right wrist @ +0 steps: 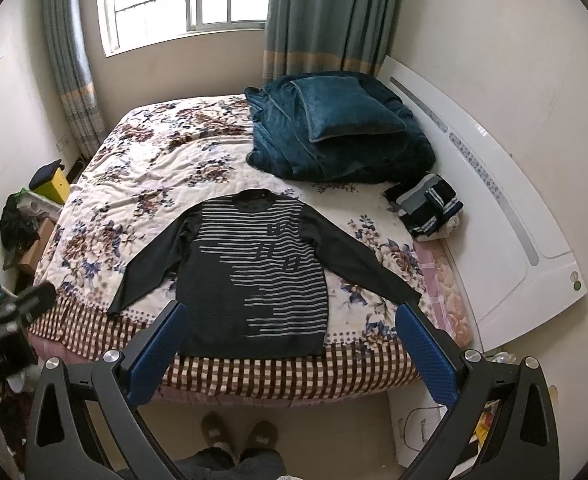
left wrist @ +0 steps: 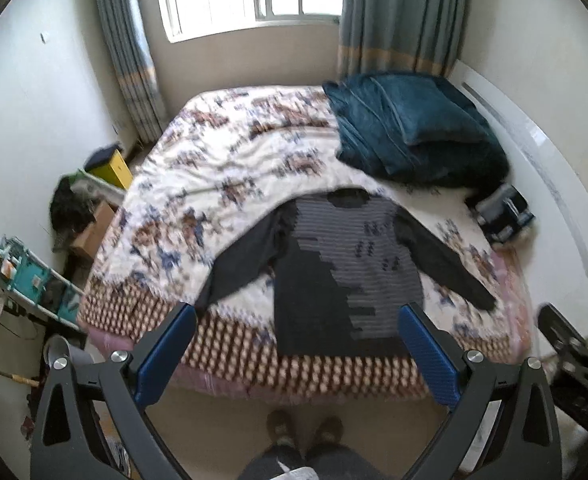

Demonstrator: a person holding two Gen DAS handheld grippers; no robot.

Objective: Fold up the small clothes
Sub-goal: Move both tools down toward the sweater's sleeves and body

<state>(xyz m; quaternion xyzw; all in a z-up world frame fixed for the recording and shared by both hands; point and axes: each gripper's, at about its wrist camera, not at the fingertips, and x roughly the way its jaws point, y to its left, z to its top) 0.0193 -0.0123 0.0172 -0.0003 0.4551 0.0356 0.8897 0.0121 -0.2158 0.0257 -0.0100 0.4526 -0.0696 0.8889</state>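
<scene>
A dark sweater (right wrist: 253, 276) with grey stripes lies flat on the floral bedspread (right wrist: 153, 168), sleeves spread out, hem at the bed's near edge. It also shows in the left wrist view (left wrist: 346, 272), blurred. My right gripper (right wrist: 291, 316) is open and empty, held above the bed's near edge in front of the hem. My left gripper (left wrist: 298, 320) is open and empty at a similar height. Each gripper shows at the edge of the other's view.
A teal blanket and pillow (right wrist: 334, 128) lie at the bed's far right. A stack of folded clothes (right wrist: 426, 206) sits by the white headboard (right wrist: 514, 216). Boxes and clutter (right wrist: 33, 208) stand on the floor to the left. My feet (right wrist: 237, 436) are in front of the bed.
</scene>
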